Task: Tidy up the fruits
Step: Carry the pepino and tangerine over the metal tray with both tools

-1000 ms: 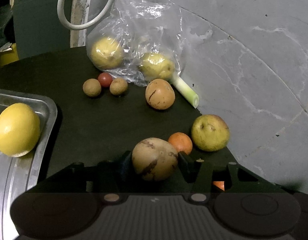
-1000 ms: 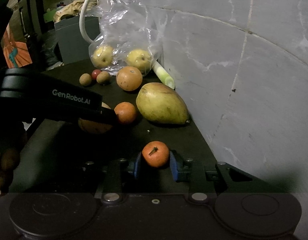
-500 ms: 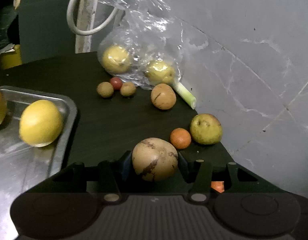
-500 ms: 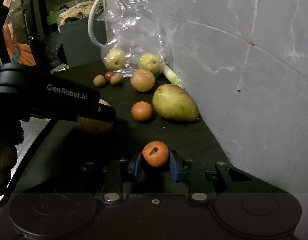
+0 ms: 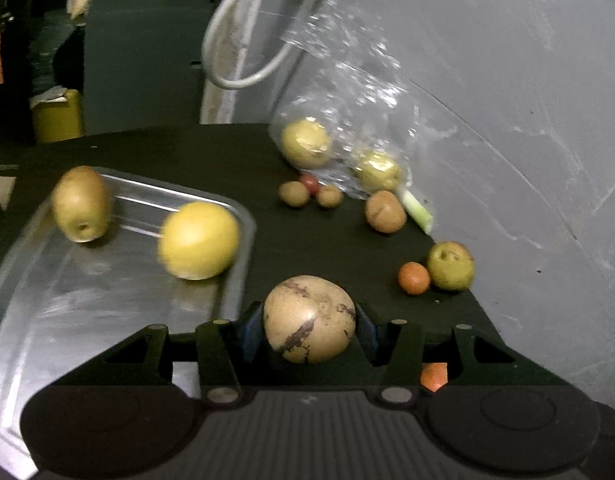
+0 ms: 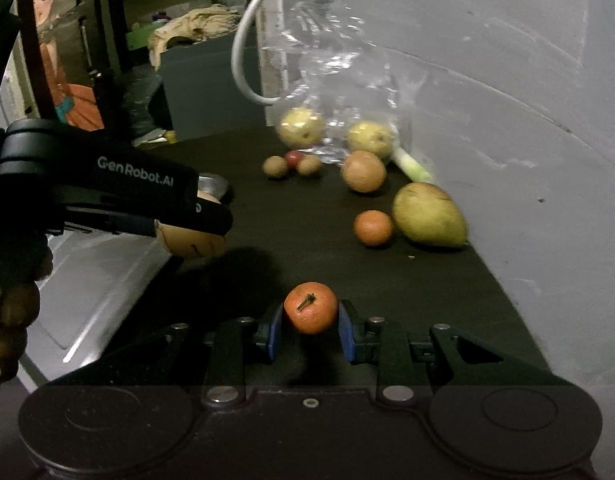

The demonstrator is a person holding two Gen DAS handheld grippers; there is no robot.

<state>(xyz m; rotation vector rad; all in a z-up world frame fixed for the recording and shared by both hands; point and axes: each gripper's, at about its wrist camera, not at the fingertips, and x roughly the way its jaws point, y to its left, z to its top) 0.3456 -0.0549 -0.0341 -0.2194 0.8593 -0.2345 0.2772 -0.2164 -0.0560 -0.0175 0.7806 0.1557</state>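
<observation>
the left gripper point(image 5: 309, 330) has swung toward the metal tray point(image 5: 107, 300) over the last second: the tray showed only as a sliver at the frame's left edge with one yellow fruit, and now most of it fills the left wrist view, blurred with motion. its jaws are clamped on a round tan fruit point(image 5: 309, 318) with dark brown streaks, which hangs just past the tray's near right corner, not yet over the metal. i judge this as the carry phase, with the drop into the tray as the next step.

the right gripper point(image 6: 310, 326) keeps its jaws closed on a small orange fruit point(image 6: 310, 307), lifted above the dark table point(image 6: 307, 216), stem stub facing the camera. it has also pulled back from the wall side.

the tray already holds a large yellow fruit point(image 5: 197, 240) and an oblong brownish-green one point(image 5: 81, 203), whose long axis runs roughly upright in the view, its dimpled end toward the camera.

left on the table are a pear-shaped green fruit point(image 6: 429, 216), long axis lying along the wall with the narrow end pointing right, an orange one point(image 6: 373, 227) just beside it, a round tan one point(image 6: 362, 171), and three small ones near a plastic bag point(image 6: 339, 92).
</observation>
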